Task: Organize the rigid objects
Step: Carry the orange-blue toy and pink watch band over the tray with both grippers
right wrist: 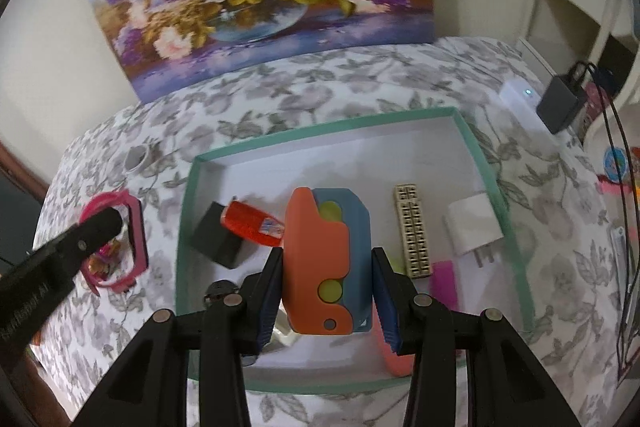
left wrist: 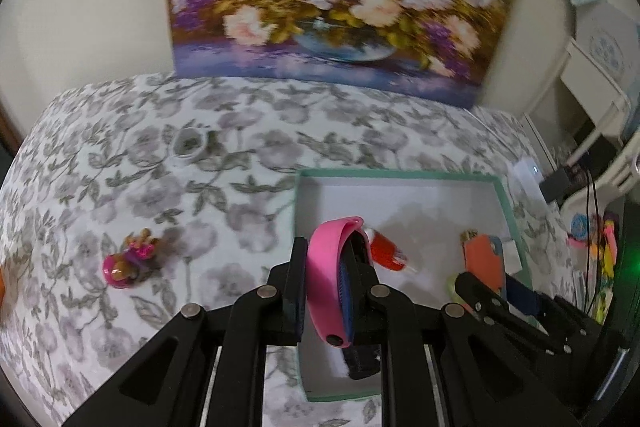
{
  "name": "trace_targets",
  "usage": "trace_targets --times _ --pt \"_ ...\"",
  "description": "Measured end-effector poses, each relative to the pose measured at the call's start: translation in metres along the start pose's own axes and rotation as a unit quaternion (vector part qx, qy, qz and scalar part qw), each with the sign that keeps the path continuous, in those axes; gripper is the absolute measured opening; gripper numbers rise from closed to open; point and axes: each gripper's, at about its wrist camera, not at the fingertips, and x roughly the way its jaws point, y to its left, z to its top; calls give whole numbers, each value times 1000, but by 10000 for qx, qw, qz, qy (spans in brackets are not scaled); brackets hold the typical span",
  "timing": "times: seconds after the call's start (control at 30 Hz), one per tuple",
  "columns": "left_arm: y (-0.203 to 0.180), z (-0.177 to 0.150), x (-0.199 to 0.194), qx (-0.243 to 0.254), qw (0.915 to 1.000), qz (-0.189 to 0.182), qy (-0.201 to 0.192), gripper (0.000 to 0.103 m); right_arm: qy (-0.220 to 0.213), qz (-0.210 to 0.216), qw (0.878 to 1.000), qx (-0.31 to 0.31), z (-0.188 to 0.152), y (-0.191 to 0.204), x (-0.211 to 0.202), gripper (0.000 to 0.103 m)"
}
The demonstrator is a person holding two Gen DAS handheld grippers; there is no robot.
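My left tongs [left wrist: 328, 291] are closed on a pink wristband [left wrist: 330, 279], which stands up on edge between the pads, just over the near left corner of the mint-rimmed box [left wrist: 508, 211]. Beyond the band, inside the box, lies a red bottle [left wrist: 386, 251]. To my right, my right tongs [left wrist: 486, 281] hold an orange and blue block [left wrist: 482, 257]. Well to my left, a pink toy [left wrist: 130, 261] sits on the floral worktop [left wrist: 120, 155], a white ring [left wrist: 188, 145] farther ahead
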Motion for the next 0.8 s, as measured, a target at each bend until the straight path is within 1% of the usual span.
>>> trace_targets --times 0.13,0.43,0.8 --pt "-18 -5 12 208 9997 -42 106 15 32 -8 9999 118 1 -12 3 45" --pt "-34 -9 32 370 9989 -57 264 15 100 -64 9995 302 2 -31 10 45" --pt "-39 -16 55 423 9979 -46 483 15 304 -177 9992 187 -1 -31 27 45"
